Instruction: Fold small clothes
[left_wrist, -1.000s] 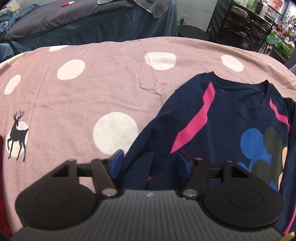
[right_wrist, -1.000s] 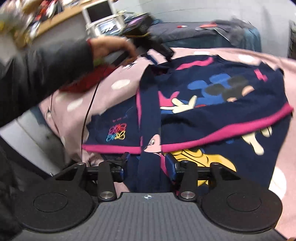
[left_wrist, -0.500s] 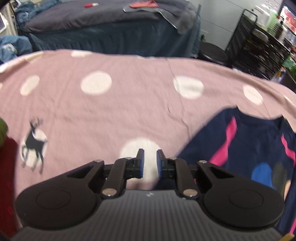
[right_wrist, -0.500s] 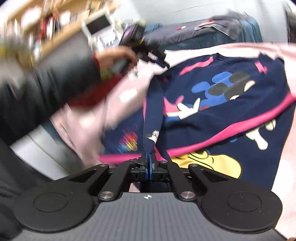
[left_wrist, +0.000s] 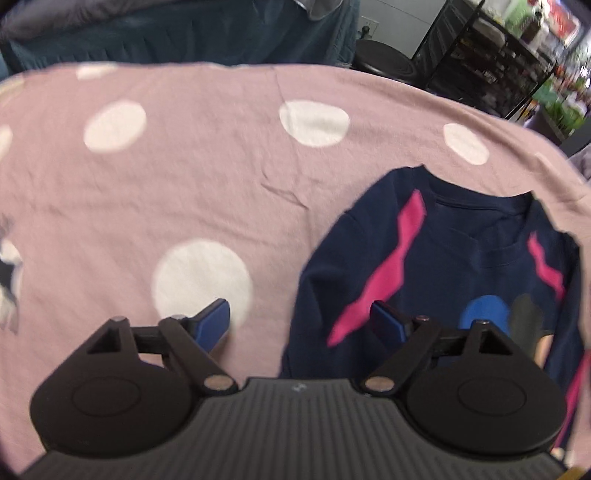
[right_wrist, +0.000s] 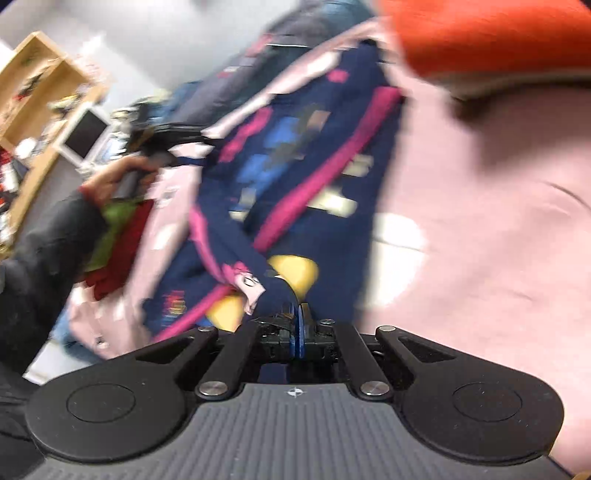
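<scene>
A small navy shirt (left_wrist: 461, 258) with pink stripes and a cartoon print lies on the pink spotted bedsheet (left_wrist: 184, 184). My left gripper (left_wrist: 301, 323) is open and empty, hovering over the shirt's left shoulder edge. In the right wrist view, my right gripper (right_wrist: 298, 325) is shut on a fold of the navy shirt (right_wrist: 295, 177) near its sleeve and hem, lifting it. The view is blurred by motion. The person's hand with the left gripper (right_wrist: 162, 144) shows at the shirt's far end.
A dark blue bed (left_wrist: 184, 37) and a black wire rack (left_wrist: 480, 55) stand beyond the sheet. An orange item (right_wrist: 480, 37) sits at the upper right of the right wrist view. Red and green clothes (right_wrist: 118, 240) lie at the left. Wooden shelves (right_wrist: 37, 92) stand behind.
My left gripper shut on the shirt's sleeve, then opened and let go. My right gripper closed on the shirt fold and swings it across, tilting sharply.
</scene>
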